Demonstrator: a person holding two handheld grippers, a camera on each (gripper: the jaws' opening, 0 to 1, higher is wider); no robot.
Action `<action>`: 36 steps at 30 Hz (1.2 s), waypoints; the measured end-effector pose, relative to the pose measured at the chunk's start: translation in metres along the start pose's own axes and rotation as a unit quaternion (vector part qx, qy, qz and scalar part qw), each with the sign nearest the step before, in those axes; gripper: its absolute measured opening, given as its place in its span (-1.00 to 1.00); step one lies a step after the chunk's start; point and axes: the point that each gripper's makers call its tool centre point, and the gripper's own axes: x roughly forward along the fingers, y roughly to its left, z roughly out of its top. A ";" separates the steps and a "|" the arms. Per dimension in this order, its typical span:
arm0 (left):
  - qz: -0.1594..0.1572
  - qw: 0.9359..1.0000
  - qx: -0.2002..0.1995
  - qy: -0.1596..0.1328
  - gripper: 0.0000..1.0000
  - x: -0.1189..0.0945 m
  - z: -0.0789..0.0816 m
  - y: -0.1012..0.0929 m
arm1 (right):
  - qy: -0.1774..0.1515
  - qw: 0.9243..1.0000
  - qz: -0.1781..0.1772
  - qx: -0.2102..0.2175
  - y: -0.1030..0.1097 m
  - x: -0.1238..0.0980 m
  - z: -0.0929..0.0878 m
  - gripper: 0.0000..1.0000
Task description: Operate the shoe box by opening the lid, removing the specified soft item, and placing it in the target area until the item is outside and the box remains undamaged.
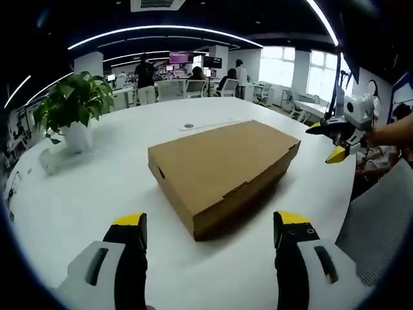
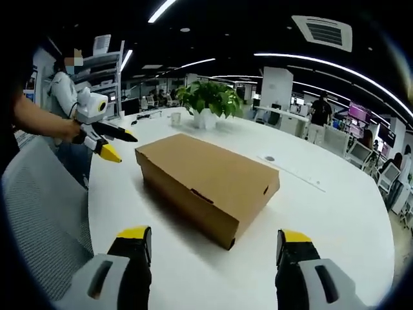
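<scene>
A brown cardboard shoe box (image 1: 219, 168) lies on the white round table (image 1: 84, 194) with its lid down. In the left gripper view, my left gripper (image 1: 211, 221) is open just short of the box's near corner, with nothing between its yellow-tipped fingers. My right gripper (image 1: 327, 142) hangs open in a hand at the far right, beside the box's right end. In the right gripper view, the box (image 2: 206, 177) lies ahead of my open right gripper (image 2: 214, 236). The left gripper (image 2: 118, 144) hovers open at the left, off the box's far corner.
A potted plant (image 1: 74, 106) (image 2: 206, 100) stands on the table beyond the box, with a small cup (image 2: 175, 118) beside it. A grey mesh chair (image 1: 381, 219) (image 2: 39, 213) sits at the table edge. Desks and people fill the office behind.
</scene>
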 end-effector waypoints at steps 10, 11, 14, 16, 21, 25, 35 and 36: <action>-0.002 1.000 0.004 0.004 0.48 0.017 0.002 0.001 | -0.002 1.000 0.006 0.010 -0.007 0.021 -0.003 0.44; -0.002 1.000 0.002 0.006 0.47 0.018 0.002 0.002 | -0.004 1.000 0.006 0.011 -0.007 0.022 -0.002 0.43; 0.000 1.000 0.000 0.003 0.45 0.020 0.005 0.003 | -0.009 1.000 0.007 0.015 -0.010 0.028 0.002 0.35; 0.002 1.000 0.002 0.001 0.41 0.022 0.006 0.004 | -0.013 1.000 0.006 0.014 -0.011 0.031 0.004 0.30; 0.003 1.000 -0.001 0.004 0.39 0.029 0.007 0.007 | -0.016 1.000 0.007 0.012 -0.014 0.040 0.008 0.19; 0.004 1.000 -0.002 0.004 0.36 0.034 0.006 0.008 | -0.013 1.000 0.006 0.009 -0.017 0.048 0.011 0.15; 0.003 1.000 -0.003 0.004 0.30 0.043 0.006 0.006 | -0.010 1.000 0.006 0.010 -0.018 0.059 0.013 0.05; 0.001 1.000 -0.001 0.004 0.29 0.044 0.007 0.005 | -0.010 1.000 0.008 0.012 -0.018 0.059 0.013 0.06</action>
